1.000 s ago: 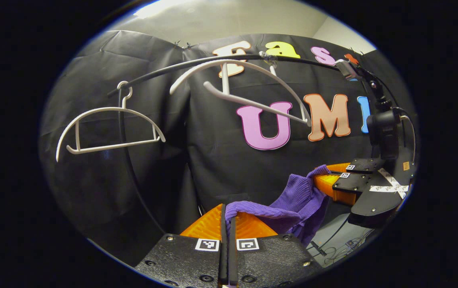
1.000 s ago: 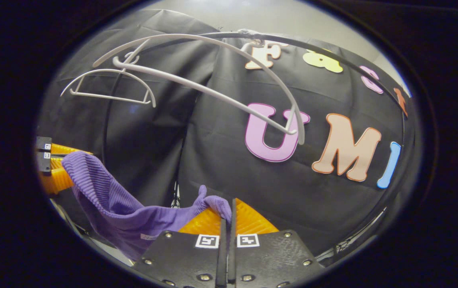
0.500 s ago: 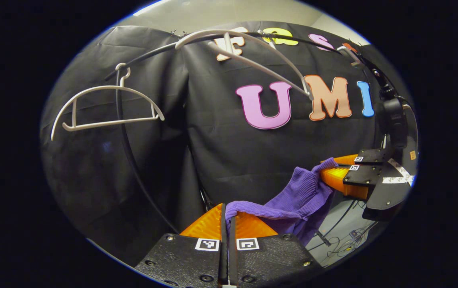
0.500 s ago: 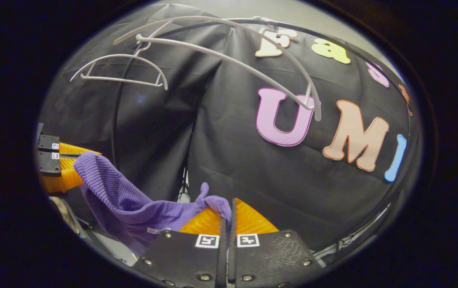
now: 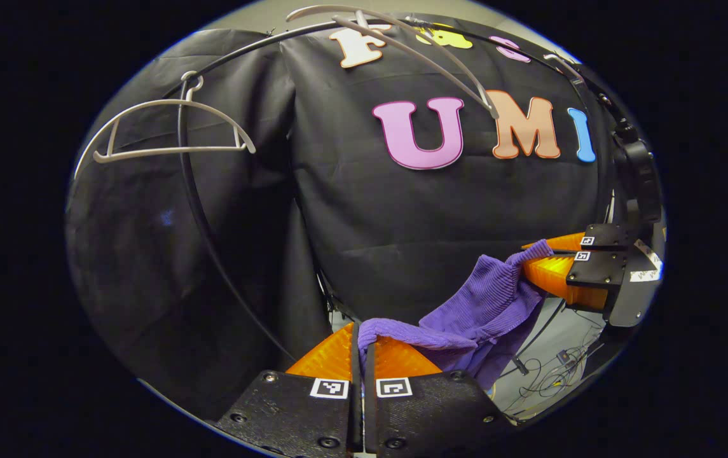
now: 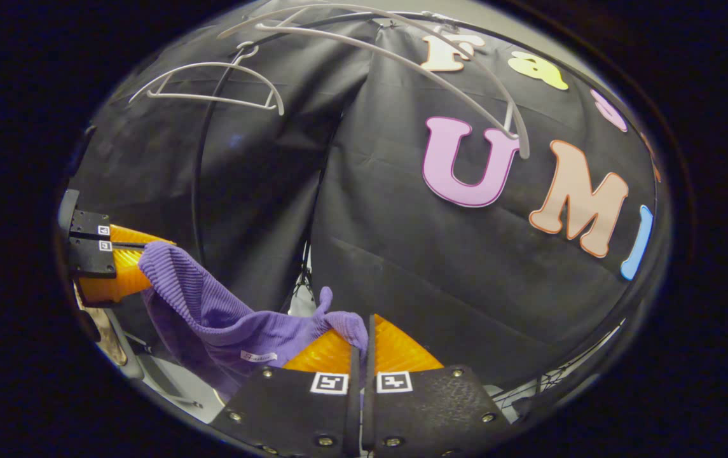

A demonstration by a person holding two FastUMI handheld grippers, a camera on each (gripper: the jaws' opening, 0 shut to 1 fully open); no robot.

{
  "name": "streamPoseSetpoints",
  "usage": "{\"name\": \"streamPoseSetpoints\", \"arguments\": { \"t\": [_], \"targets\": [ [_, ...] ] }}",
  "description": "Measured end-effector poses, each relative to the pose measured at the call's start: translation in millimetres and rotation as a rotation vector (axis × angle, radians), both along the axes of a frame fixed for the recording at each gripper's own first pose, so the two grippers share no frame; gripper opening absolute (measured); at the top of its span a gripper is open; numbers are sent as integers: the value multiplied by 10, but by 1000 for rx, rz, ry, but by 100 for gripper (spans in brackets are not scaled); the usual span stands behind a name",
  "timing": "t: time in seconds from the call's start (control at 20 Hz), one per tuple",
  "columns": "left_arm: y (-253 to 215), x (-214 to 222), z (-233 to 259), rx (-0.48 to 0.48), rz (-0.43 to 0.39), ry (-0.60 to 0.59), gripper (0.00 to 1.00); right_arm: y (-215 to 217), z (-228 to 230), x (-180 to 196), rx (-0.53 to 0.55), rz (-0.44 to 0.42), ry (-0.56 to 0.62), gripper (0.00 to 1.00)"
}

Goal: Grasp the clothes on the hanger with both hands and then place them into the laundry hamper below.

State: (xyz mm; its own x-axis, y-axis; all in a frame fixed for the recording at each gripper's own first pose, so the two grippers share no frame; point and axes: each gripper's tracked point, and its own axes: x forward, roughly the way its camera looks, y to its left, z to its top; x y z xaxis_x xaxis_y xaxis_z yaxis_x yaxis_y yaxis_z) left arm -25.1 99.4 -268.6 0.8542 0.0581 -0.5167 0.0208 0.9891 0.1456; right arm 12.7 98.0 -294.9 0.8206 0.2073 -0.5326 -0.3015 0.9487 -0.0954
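A purple ribbed garment (image 5: pixel 472 312) hangs in the air between the two grippers, off the hangers. My left gripper (image 5: pixel 362 334) is shut on one end of it. The other gripper (image 5: pixel 532 254) holds the far end at the right of the left gripper view. In the right gripper view my right gripper (image 6: pixel 364 327) is shut on the purple garment (image 6: pixel 211 312), which sags to the left toward the left gripper (image 6: pixel 141 245). Two bare white hangers (image 5: pixel 166 130) (image 5: pixel 414 51) hang from the black rail (image 5: pixel 249 44) above.
The black cloth wall stands close ahead. A black upright rack pole (image 5: pixel 201 216) curves down at the left. Grey floor with loose cables (image 5: pixel 548 375) shows at the lower right of the left gripper view.
Both grippers have moved down with the purple garment held between them; the hangers and rail have risen toward the top of both views. More floor shows below.
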Motion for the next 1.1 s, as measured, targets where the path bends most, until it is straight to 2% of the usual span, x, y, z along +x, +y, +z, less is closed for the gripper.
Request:
{"name": "streamPoseSetpoints", "arguments": {
  "t": [0.65, 0.8, 1.0, 1.1],
  "targets": [
    [-52, -384, -987, -17, -26, 256, 2, 63, -803, -401, -19, 31, 208, 3],
    [-54, -494, -1123, -24, -18, 307, 6, 57, -1026, -581, -13, 29, 268, 3],
    [0, -560, -1307, -46, 10, 362, 4, 71, -1211, -713, -7, 29, 334, 0],
    [20, -613, -1382, -58, 25, 388, 4, 75, -1293, -770, -11, 32, 358, 2]
  ]
}}
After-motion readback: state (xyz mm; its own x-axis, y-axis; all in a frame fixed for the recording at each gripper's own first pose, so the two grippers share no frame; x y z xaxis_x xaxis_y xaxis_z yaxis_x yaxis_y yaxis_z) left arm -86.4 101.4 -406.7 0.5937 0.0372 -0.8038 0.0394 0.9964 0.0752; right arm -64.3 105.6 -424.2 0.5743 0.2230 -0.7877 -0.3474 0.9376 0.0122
